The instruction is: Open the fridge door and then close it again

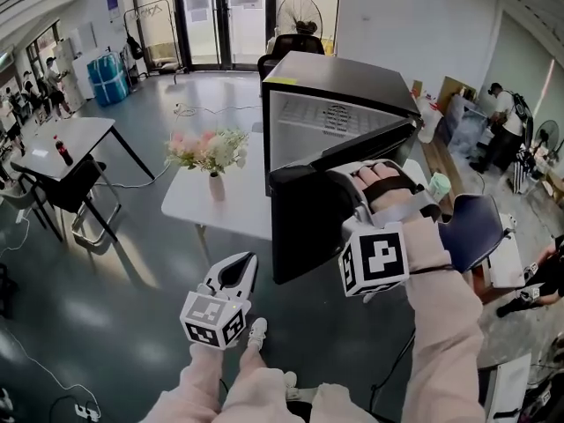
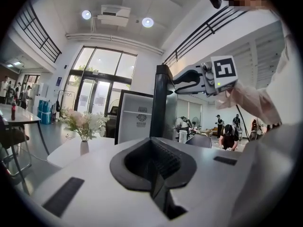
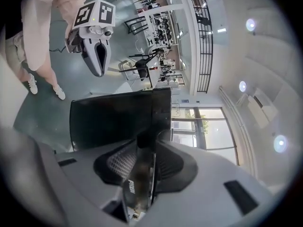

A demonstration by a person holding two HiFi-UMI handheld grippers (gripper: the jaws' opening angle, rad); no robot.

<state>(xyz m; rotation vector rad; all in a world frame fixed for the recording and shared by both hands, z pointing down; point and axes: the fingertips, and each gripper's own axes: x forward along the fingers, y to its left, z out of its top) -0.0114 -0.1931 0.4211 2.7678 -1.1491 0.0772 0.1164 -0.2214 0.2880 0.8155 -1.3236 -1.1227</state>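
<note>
The person's pale sleeves and a white shoe (image 1: 256, 331) fill the near edge of the head view. Just beyond, on the left, the left gripper (image 1: 245, 263) hangs in the air above the grey floor. Its jaws are pressed together with nothing between them, and it is well apart from the fridge.

To the right and a little farther off, the right hand (image 1: 388, 188) carries the right gripper (image 3: 150, 148). In the right gripper view its two ribbed pads are clamped on the edge of the black fridge door (image 1: 304, 227), one on each side of the panel.

The door stands open, swung out toward the person. Behind it the fridge (image 1: 335, 77), a small black cabinet, shows its white inside (image 1: 326, 122). The fridge sits at the right end of a white table (image 1: 229, 208).

Left of the fridge on that table stands a white vase (image 1: 216, 186) of pink and white flowers (image 1: 208, 151).

Farther left, apart from this table, a second white table (image 1: 75, 137) bears a dark bottle (image 1: 63, 152), with a black chair (image 1: 75, 183) beside it.

At the far end of the room a standing fan (image 1: 298, 14) is in front of tall glass doors (image 1: 216, 16). People (image 1: 498, 126) work at the far right.
</note>
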